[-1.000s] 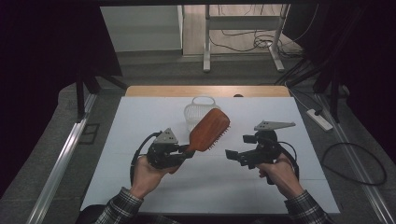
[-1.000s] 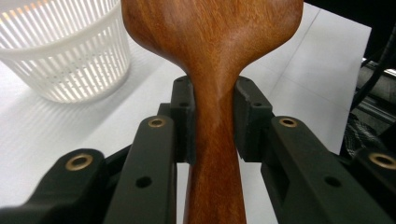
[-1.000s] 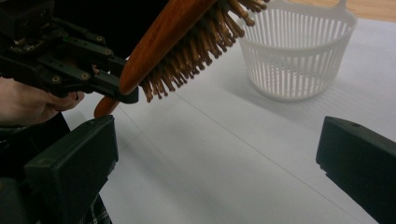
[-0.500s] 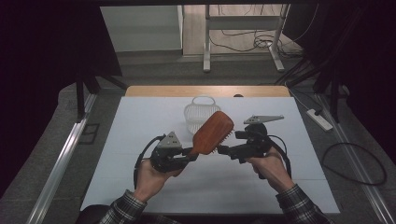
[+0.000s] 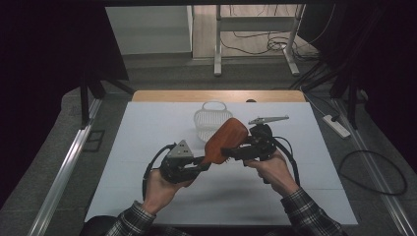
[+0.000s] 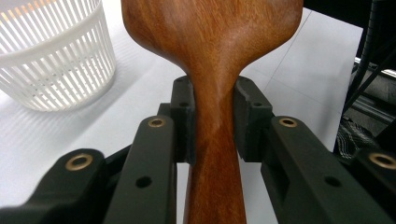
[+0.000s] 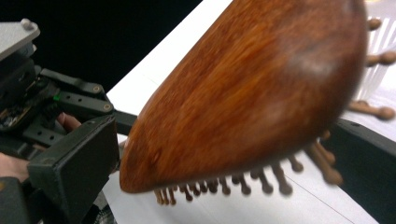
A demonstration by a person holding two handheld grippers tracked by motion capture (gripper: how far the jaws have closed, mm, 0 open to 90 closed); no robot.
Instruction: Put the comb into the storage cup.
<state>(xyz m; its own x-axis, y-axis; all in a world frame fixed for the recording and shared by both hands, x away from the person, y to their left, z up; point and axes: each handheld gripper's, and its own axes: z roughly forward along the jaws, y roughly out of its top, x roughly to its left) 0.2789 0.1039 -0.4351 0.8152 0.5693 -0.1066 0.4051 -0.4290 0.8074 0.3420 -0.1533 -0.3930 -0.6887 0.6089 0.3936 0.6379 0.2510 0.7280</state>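
A brown wooden hairbrush [image 5: 226,137] is held tilted above the white table [image 5: 147,123], its head up and to the right. My left gripper [image 5: 204,161] is shut on its narrow handle; the pads press both sides of the handle [image 6: 212,154] in the left gripper view. My right gripper [image 5: 230,149] has come in from the right and stands open, one jaw on each side of the brush head [image 7: 252,93]. Its left pad [image 7: 70,158] sits just beside the head's edge, and the bristles point down toward the table. A white slatted basket [image 5: 209,120] stands upright behind the brush.
The basket [image 6: 51,51] is close behind and left of the brush head. A wooden strip [image 5: 216,96] borders the table's far edge. On the floor beyond lie cables and a power strip [image 5: 337,125]. Metal rails run along the left side.
My right gripper has moved left across the table to the brush head, which now lies between its jaws. The left gripper has kept the brush nearly still.
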